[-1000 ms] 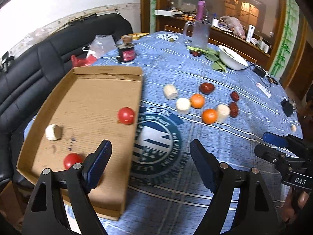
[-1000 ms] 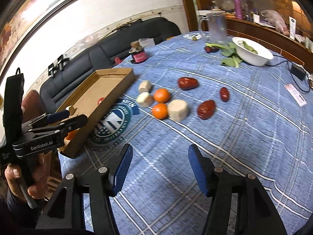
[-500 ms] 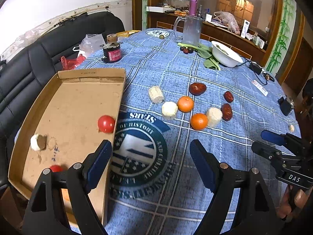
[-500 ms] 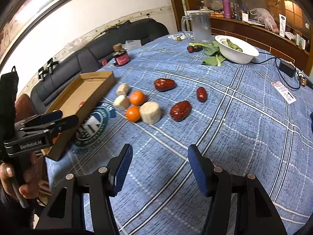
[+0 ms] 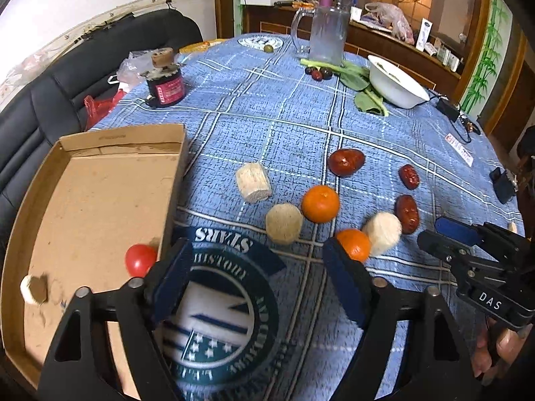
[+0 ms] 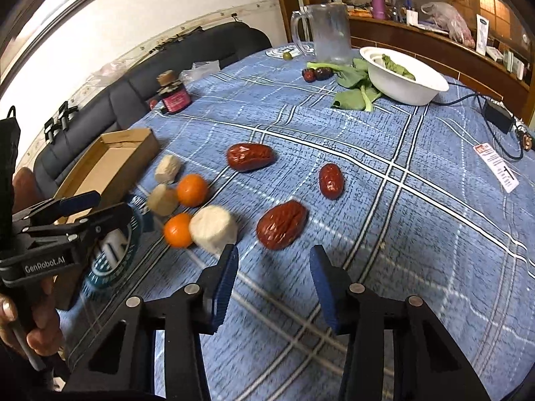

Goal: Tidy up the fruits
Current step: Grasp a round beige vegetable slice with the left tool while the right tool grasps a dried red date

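Two oranges (image 5: pixel 320 204) (image 5: pixel 353 244), three pale chunks (image 5: pixel 253 182) and three red dates (image 5: pixel 346 162) lie loose on the blue checked tablecloth. A cardboard tray (image 5: pixel 100 200) at the left holds a red tomato (image 5: pixel 140 260) and a white piece (image 5: pixel 31 289). My left gripper (image 5: pixel 257 280) hangs over the cloth's round emblem, its jaws closing with nothing between them; its right pad is just short of the nearer orange. My right gripper (image 6: pixel 274 277) is closing too, still empty, with the big wrinkled date (image 6: pixel 281 224) just ahead of its fingertips.
A white bowl (image 6: pixel 406 82) with greens, a glass pitcher (image 6: pixel 329 31), a small dark jar (image 5: pixel 165 82) and a black power adapter (image 6: pixel 498 115) with its cable stand at the far side. A black sofa (image 5: pixel 50 90) runs behind the tray.
Both grippers have moved forward and down toward the loose fruit. The right jaws have narrowed clearly, the left ones slightly. The tray has slid toward the left edge of the left wrist view.
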### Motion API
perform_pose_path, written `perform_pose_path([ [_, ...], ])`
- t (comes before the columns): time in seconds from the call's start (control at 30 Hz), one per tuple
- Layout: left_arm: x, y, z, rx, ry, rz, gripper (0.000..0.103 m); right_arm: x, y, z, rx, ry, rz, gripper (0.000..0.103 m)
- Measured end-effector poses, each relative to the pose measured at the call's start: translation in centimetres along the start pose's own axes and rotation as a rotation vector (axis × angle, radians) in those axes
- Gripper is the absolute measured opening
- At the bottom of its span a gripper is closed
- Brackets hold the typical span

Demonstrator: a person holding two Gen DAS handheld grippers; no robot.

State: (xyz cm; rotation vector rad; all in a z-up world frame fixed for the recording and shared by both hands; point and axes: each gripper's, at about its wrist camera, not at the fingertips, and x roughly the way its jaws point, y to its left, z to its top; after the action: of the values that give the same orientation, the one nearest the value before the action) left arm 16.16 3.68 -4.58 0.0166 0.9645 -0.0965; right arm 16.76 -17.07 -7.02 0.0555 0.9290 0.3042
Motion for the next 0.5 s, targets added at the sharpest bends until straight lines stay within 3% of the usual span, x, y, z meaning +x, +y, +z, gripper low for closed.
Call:
perform_pose_path([
  [0.23, 3.0, -0.6, 0.8, 0.032, 0.049, 0.000, 0.069, 2.0, -0.4, 1.2, 0.019, 0.014, -0.005, 0.042],
  [0.33, 4.5, -0.9, 0.8, 0.041, 0.079, -0.003, 0.054, 2.8, -0.4, 1.5, 0.018, 0.024, -0.001, 0.040],
  [0.43, 4.7, -1.2, 0.9, 0.054, 0.068, 0.001, 0.051, 3.4, -0.2, 1.6, 0.014, 0.021, -0.008, 0.038],
  [0.5, 4.6, -1.3, 1.0, 0.056, 0.063, -0.010, 0.041, 3.4, -0.2, 1.7, 0.012, 0.018, -0.011, 0.038],
])
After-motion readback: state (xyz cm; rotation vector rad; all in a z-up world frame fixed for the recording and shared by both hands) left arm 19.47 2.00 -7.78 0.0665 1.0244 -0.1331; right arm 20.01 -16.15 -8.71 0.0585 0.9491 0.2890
